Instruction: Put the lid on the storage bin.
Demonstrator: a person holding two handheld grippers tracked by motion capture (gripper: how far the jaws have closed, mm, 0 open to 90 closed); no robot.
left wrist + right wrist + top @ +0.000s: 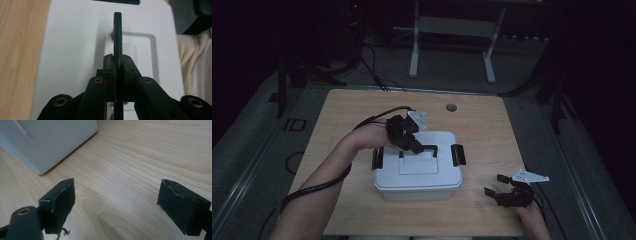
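Left gripper (117,67) clenched on black handle (117,32) of lidded white box (418,172); right gripper (116,202) released, near table (492,125) edge.

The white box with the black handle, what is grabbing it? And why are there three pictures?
A person sits at a wooden table and holds a pinching tool in each hand. One camera looks down from above; the other two ride on the tools and look along their black jaws.

The left tool is over the white box, with its jaws shut on the box's black handle. Its own camera shows the handle squeezed between them, above the white lid.

The right tool sits near the table's right front corner with its jaws wide open and nothing between them. Its camera sees bare wood and a corner of the box.
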